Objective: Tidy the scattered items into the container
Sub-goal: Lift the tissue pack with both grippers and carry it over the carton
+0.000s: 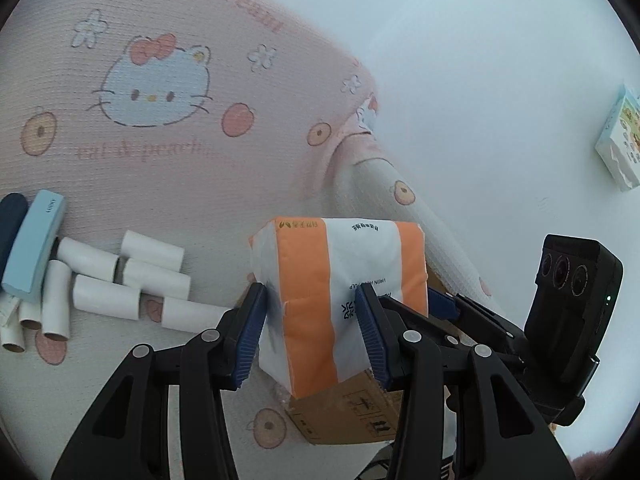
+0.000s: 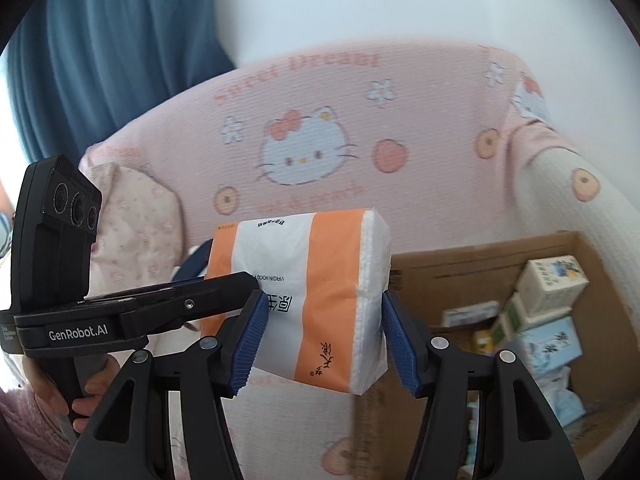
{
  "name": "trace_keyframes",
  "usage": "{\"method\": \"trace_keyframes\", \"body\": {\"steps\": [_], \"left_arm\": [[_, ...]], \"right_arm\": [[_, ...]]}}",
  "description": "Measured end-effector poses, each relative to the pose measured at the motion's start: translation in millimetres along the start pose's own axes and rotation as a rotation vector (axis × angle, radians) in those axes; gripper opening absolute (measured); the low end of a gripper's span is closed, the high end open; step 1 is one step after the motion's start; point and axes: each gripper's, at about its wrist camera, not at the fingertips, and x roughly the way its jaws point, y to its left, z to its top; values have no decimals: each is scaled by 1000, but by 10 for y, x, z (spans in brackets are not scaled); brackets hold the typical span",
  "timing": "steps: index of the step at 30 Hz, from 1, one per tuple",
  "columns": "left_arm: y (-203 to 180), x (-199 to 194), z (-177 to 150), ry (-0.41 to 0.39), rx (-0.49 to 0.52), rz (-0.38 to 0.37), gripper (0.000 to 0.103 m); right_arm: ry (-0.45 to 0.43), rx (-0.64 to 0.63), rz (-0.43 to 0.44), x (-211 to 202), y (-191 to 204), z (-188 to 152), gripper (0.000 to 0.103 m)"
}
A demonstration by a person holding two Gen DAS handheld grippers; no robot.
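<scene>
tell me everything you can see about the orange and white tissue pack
The orange and white tissue pack is a soft plastic-wrapped block with broad orange stripes, a white middle band and dark print. It is held in the air, tilted, with the left gripper and the right gripper each pinching it between blue ribbed pads. Its wrap dents at the pads. It sits beside and above the open brown cardboard box.
</scene>
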Motion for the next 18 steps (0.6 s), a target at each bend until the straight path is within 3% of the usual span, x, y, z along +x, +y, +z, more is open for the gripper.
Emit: {"method": "trace_keyframes", "body": {"steps": [7, 14, 18], "left_arm": [[-460, 763, 238, 176, 48, -70, 50], [-703, 1442, 318, 317, -37, -139, 50], [-800, 1706, 325, 393, -50, -141, 50]], "right_arm": [[94, 61, -39, -115, -753, 117, 56], [220, 153, -92, -166, -1424, 207, 56], [279, 216, -103, -150, -1650, 188, 56]]}}
